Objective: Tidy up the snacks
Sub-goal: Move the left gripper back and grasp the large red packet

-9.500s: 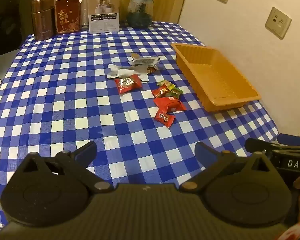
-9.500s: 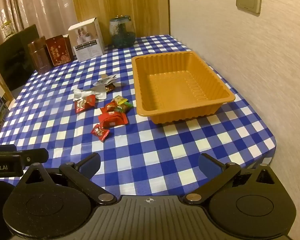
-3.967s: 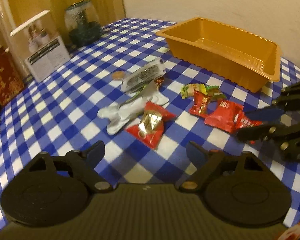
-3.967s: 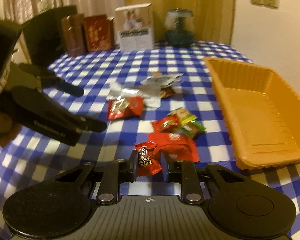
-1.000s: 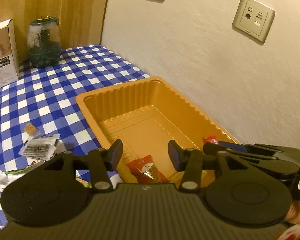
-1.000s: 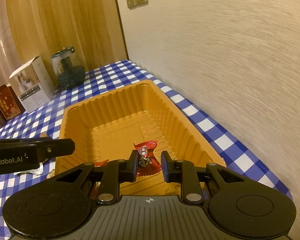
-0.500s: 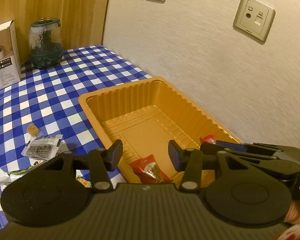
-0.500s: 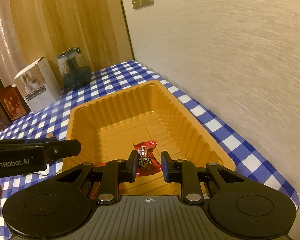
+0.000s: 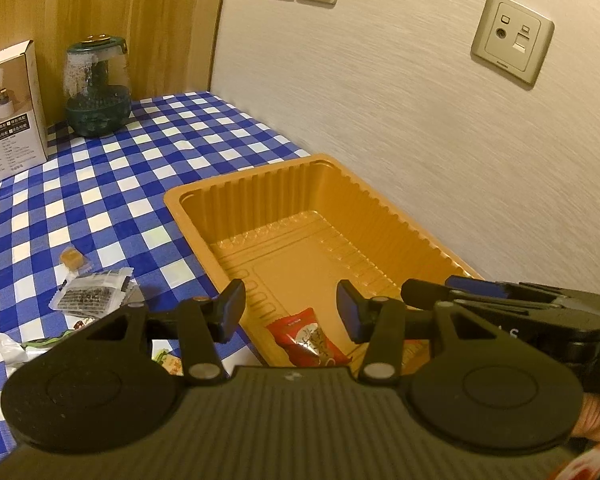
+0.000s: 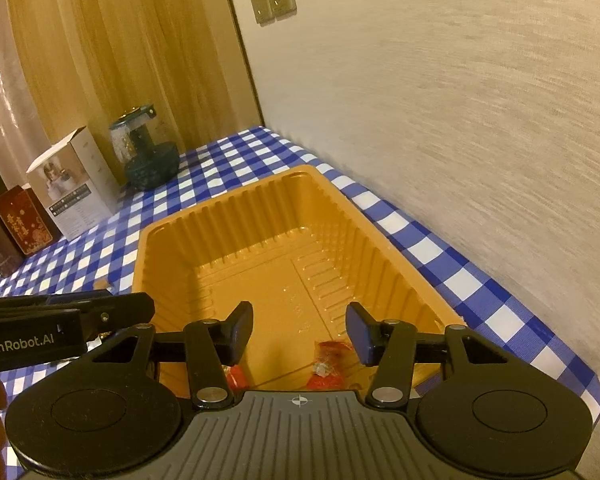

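We look down on a table under a blue-and-white checked cloth [image 9: 112,184], set against a pale textured wall [image 9: 420,120] that carries sockets. The biggest task object is the orange ribbed tray [image 9: 300,236], lying on the cloth close to that wall.

Our left gripper [image 9: 290,308] hangs over the near end of the tray, its jaws parted partway with nothing pressed between them; through the gap we see a red snack packet [image 9: 306,338] lying flat on the tray floor. Our right gripper [image 10: 298,330] hangs over the same near end from the other side, its jaws opening, and nothing is clamped between them. Below that gap a small red candy [image 10: 328,364] lies on the tray floor, apart from the pads, and the red edge of another wrapper [image 10: 236,376] shows beside the left finger.

At the back of the table stand a white carton [image 9: 8,112] and a dark glass jar [image 9: 98,88], side by side. Left of the tray, on the cloth, lie the snacks not yet collected: a grey-patterned sachet [image 9: 94,292], a small amber sweet [image 9: 70,258] just behind it, and some green-and-white wrappers [image 9: 40,346] partly hidden by our left gripper's body.
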Available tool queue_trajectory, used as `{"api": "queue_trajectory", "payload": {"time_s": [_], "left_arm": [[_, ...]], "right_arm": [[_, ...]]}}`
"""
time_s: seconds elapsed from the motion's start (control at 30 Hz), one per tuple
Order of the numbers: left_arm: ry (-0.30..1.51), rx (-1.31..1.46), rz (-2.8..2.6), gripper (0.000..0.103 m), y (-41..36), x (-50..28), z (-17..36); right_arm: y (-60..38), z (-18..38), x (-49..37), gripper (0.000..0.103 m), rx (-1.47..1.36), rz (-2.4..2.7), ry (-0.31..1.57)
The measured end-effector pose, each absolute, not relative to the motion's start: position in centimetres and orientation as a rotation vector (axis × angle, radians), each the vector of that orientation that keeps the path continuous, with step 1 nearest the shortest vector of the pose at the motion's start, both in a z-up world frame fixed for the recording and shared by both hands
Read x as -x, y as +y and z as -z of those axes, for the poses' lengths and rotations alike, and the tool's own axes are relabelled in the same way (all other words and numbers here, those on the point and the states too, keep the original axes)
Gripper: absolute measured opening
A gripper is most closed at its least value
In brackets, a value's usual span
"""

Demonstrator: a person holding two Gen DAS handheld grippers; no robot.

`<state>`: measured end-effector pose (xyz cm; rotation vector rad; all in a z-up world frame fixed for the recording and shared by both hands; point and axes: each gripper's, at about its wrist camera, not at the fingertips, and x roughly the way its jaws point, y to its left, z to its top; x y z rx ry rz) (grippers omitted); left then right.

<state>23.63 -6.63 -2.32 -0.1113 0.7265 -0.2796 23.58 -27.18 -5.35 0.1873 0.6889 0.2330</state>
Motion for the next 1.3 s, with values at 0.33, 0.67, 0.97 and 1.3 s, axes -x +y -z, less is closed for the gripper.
{"api": "queue_trajectory", "payload": {"time_s": [0.33,0.67,0.97,1.3], "left_arm": [[0.712,0.114,0.255,0.046,-5.3,-22.6,1.8],[0.678,0.137,0.144,0.050,-0.8,-19.9,0.0],[0.717,0.088,0.069,0.052,2.5,-16.8,0.5],[0.828,-0.100,0.221,0.052,2.2,-14.9,3.5]], "right_arm": [[-26.9,4.9,-23.1,0.052,-0.186,-0.237,0.665],[-25.5,3.5,-21.2,0.052,-0.192,-0.276,0.613],[-22.8,2.2,-18.1,0.052,-0.192,-0.355,0.554],[-21.8,3.5,-15.0,0.052,-0.168,-0.355,0.620]]}}
